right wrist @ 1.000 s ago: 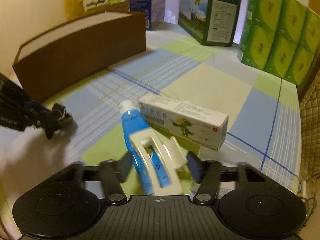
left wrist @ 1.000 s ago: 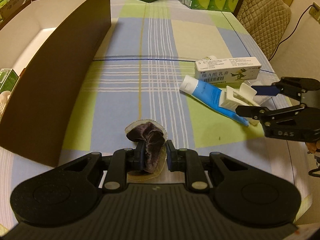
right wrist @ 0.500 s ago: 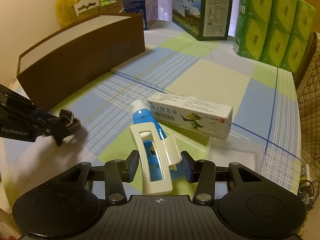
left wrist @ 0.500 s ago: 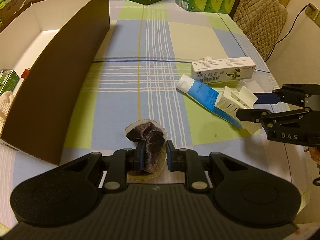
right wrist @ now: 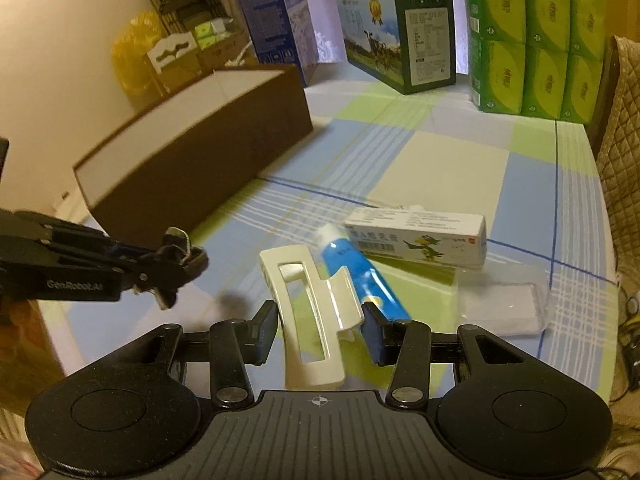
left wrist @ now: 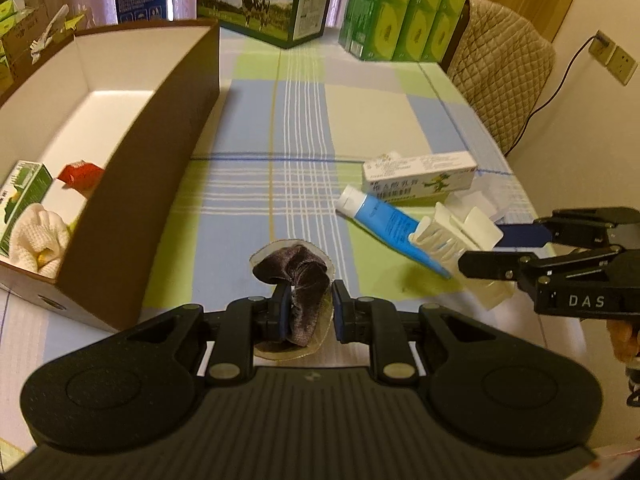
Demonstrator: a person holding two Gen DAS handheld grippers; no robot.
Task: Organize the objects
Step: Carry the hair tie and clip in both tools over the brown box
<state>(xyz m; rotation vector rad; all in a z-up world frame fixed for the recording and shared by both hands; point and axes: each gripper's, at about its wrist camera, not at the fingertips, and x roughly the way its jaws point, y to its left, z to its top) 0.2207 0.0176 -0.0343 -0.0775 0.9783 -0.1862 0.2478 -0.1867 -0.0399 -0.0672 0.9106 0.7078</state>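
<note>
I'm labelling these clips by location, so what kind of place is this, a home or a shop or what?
Most likely a home, probably a dining table. A checked tablecloth covers it, a chair with a quilted cover stands at its far edge, and household stock such as a milk carton box and packs of tissues sits at the back.

Dark velvety cloth scrunchie (left wrist: 298,276) in clear glossy film, glossy cream plastic hair claw (right wrist: 312,312), shiny blue plastic tube (right wrist: 356,276), smooth printed card ointment carton (right wrist: 420,236), matt brown cardboard box (left wrist: 160,184) lined white, smooth checked tablecloth (left wrist: 304,120), matt black plastic left gripper (left wrist: 307,308)
</note>
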